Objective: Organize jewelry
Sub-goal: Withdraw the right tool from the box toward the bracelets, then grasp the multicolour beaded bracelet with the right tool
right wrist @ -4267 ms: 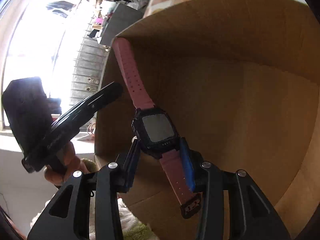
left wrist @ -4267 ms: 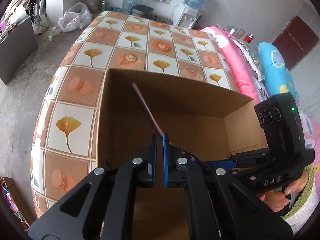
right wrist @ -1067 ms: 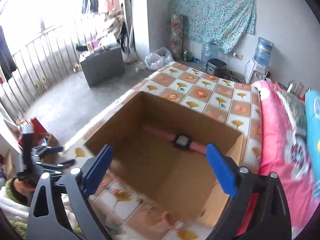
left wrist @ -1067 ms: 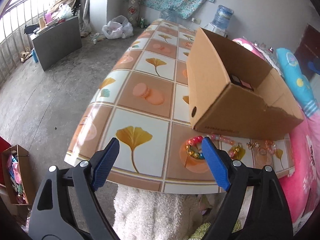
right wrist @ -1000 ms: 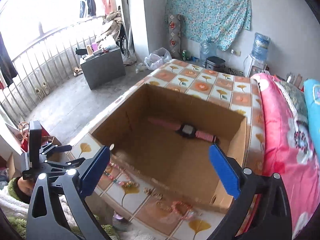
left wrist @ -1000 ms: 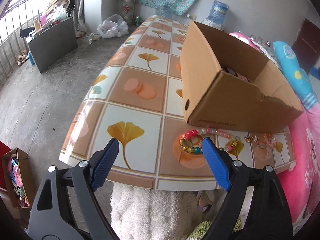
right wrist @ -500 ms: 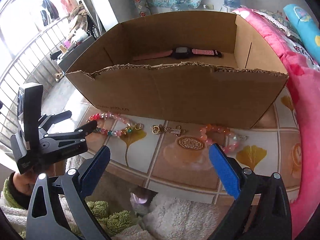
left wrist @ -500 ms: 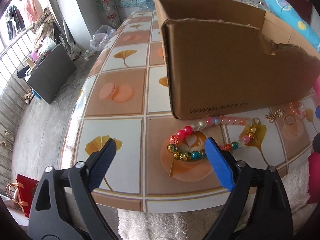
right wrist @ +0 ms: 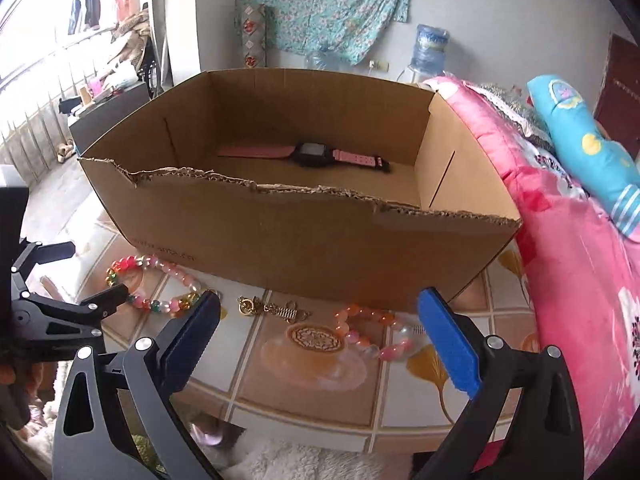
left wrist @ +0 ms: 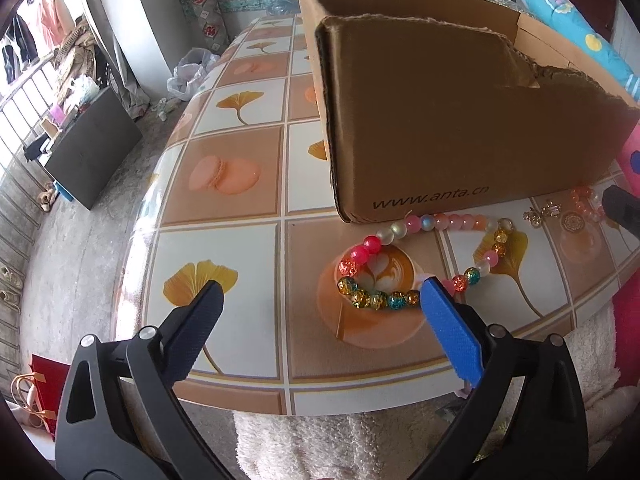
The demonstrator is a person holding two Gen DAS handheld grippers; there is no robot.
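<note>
Both hand-held grippers have dropped from the cardboard box (right wrist: 280, 236) toward the surface (left wrist: 240, 264). The left hand-held gripper (left wrist: 320, 300), opening and empty, nears the bead bracelet (left wrist: 416, 240); the right hand-held gripper (right wrist: 316, 320) gapes empty.

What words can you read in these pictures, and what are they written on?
"www.anta.cn": printed along the bottom of the cardboard box front wall, left wrist view.
The same print on the box in the right wrist view: too blurred to read.
Label on the water bottle: too small to read.
</note>
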